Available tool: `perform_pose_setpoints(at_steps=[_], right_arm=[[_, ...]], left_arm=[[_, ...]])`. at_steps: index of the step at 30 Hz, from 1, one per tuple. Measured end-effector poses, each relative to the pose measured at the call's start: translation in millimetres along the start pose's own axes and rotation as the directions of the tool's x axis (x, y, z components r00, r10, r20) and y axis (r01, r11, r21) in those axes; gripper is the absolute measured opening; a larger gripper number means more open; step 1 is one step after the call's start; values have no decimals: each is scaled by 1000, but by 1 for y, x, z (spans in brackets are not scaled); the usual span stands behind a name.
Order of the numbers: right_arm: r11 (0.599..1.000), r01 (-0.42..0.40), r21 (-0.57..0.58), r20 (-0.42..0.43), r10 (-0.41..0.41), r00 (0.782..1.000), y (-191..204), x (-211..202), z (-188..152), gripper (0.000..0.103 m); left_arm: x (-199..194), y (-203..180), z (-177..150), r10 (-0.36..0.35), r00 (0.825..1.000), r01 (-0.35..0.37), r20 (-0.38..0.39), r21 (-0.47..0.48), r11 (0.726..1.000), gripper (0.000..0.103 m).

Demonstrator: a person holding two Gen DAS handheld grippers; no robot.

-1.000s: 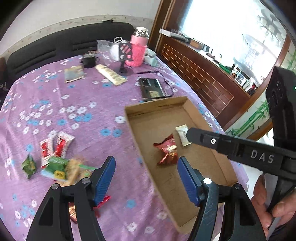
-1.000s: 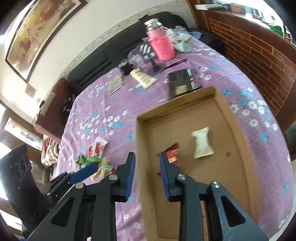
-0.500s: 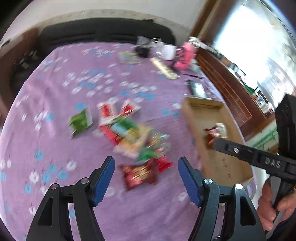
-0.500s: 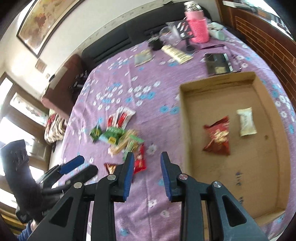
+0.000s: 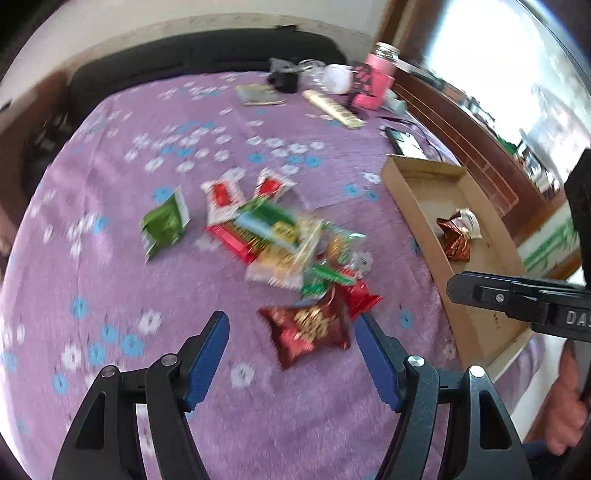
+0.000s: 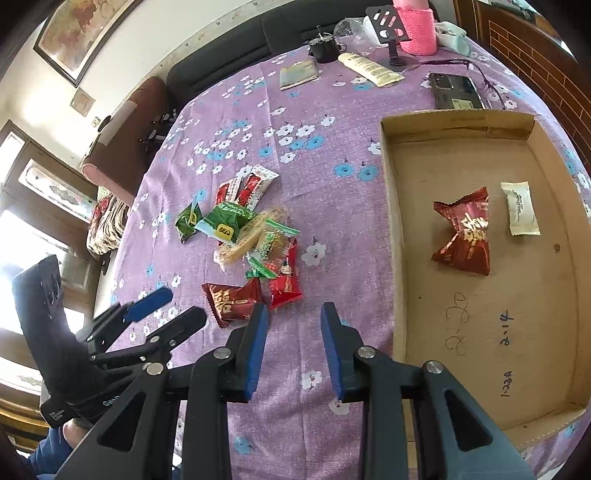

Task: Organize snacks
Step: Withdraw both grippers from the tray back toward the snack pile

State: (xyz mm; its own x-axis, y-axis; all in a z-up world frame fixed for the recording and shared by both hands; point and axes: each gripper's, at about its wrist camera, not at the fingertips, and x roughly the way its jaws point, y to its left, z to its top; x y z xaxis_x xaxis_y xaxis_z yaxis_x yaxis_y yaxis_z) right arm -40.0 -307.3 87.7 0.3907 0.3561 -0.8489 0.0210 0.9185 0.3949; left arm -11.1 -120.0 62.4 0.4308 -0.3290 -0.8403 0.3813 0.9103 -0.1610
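Right wrist view shows handwriting, partly "2-14", on the floor of the cardboard tray (image 6: pixel 391 236) right of the right tongs (image 6: pixel 291 325), whose jaws stand apart and hold nothing. Only the blurred left wrist view shows "DA" on that tool. The snack pile (image 5: pixel 284 243) lies ahead of the spread, unloaded left tongs (image 5: pixel 291 332), the dark red packet (image 5: pixel 310 332) nearest.

Purple floral tablecloth (image 6: pixel 332 122) covers the table. On it: snack pile (image 6: pixel 251 236) centre-left, dark red pkt (image 6: pixel 231 301) nearest, cardboard tray (image 6: pixel 397 229) right, phone (image 6: pixel 456 90), pink flask (image 6: pixel 415 31), cream tube (image 6: pixel 369 68) at far edge.
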Motion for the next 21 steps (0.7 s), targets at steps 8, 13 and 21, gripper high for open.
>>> perform_pose_setpoints(at_steps=[8, 13, 21], right_arm=[[1000, 5, 17, 14, -5, 1000, -9, -6, 0, 29], [1000, 9, 29, 10, -10, 1000, -14, -7, -1, 29], [1000, 8, 21, 2, -8, 1000, -16, -6, -2, 30]], left_arm=[[48, -7, 6, -20, 991, 29, -131, 69, 997, 74], [31, -16, -20, -149, 970, 168, -192, 86, 982, 74], [9, -14, -10, -89, 991, 99, -97, 107, 989, 74]])
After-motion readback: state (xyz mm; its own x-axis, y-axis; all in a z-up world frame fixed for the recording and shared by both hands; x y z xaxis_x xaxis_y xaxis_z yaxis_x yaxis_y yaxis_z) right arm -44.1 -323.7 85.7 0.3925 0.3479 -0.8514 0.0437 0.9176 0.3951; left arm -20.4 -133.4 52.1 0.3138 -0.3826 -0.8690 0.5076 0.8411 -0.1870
